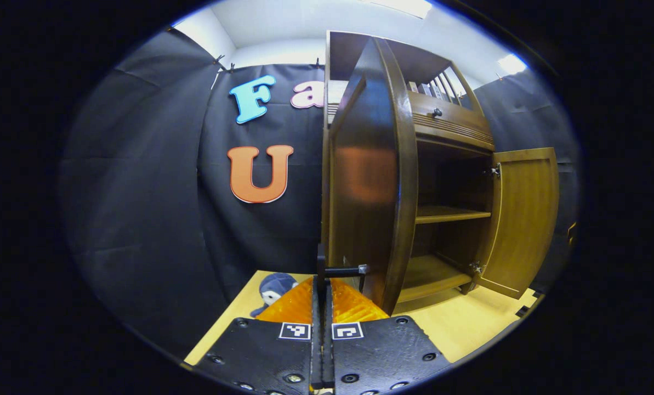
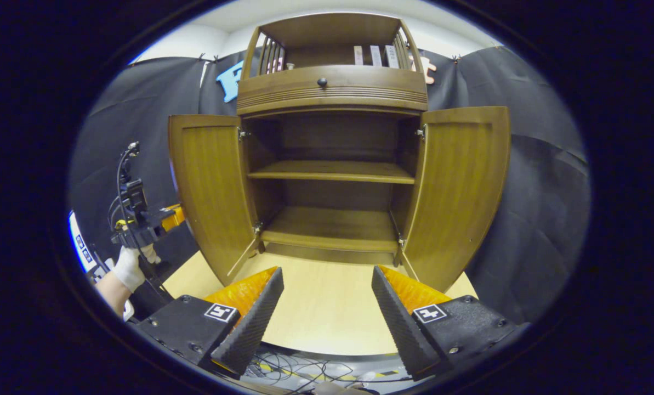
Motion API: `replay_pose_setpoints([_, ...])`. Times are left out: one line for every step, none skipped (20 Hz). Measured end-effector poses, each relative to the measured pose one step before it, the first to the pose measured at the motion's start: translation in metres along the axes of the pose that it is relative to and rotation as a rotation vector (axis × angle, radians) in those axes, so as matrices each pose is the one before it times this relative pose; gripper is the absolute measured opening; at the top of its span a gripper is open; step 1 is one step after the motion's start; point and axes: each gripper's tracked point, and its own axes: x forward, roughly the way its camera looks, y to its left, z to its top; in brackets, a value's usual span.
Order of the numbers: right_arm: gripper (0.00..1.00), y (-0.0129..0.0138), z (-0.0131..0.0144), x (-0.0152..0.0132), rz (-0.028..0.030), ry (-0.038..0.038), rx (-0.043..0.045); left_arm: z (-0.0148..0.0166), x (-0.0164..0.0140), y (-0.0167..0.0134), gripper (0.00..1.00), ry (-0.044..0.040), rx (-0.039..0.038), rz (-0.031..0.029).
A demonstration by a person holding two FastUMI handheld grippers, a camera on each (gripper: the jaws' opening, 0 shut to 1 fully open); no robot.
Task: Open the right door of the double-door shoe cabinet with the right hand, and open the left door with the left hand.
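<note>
Gripping left door [image 1: 368, 181] handle [image 1: 342, 270], apparently: left gripper [image 1: 322, 307] closed; right gripper [image 2: 327, 307] wide.

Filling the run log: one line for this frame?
left door: open | right door: open | left gripper: shut on left door handle | right gripper: open, empty | shelves: bare

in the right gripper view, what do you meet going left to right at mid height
Gloved hand → left gripper → left door swung open → open cabinet shelf → right door swung open → black cloth wall.
</note>
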Motion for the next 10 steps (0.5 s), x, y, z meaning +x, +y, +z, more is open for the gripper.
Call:
replay_pose_setpoints([1.00,-0.00104,-0.00099,0.00085,-0.00029,0.00317,-0.00026,-0.00031,0.00047,0.00712,0.00,-0.00146,-0.00528,-0.00214])
replay_pose_setpoints([1.00,-0.00062,-0.00015,0.00046,0.00028,0.00233,0.00013,-0.00005,-0.00146,0.00396,0.00,0.00043,-0.00899,-0.01133])
replay_pose_setpoints([1.00,-0.00029,-0.00069,0.00016,-0.00006,0.00310,-0.00089,-0.00007,0.00133,0.00601,0.00,-0.00366,-0.00674,-0.01051])
replay_pose_setpoints([1.00,-0.00114,-0.00080,0.00009,-0.00007,0.00276,-0.00042,0.00044,0.00055,0.00538,0.07,-0.00081,-0.00418,-0.00859])
replay_pose_setpoints([1.00,-0.00060,0.00079,0.00025,0.00266,0.00271,-0.00287,-0.00153,-0.00049,0.00306,0.00,0.00585,-0.00481,-0.01797])
replay_pose_setpoints([1.00,-0.00120,-0.00134,0.00027,-0.00152,0.00077,-0.00130,0.00106,0.00019,0.00262,0.00,-0.00188,0.00142,-0.01612])
replay_pose_setpoints([1.00,-0.00106,-0.00111,0.00029,0.00054,0.00207,-0.00096,0.00007,0.00113,0.00217,0.00,0.00199,0.00420,-0.02363])
replay_pose_setpoints([1.00,-0.00032,0.00079,-0.00012,0.00203,-0.00071,-0.00086,-0.00004,0.00149,0.00179,0.00,0.00415,0.00090,-0.02472])
replay_pose_setpoints([1.00,-0.00012,-0.00019,-0.00032,0.00292,0.00226,-0.00215,0.00046,0.00071,0.00226,0.00,-0.00198,-0.00967,-0.02068])
replay_pose_setpoints([1.00,0.00088,0.00115,0.00034,0.00782,-0.00093,-0.00156,-0.00045,0.00082,0.00038,0.00,0.00347,-0.01786,-0.02617])
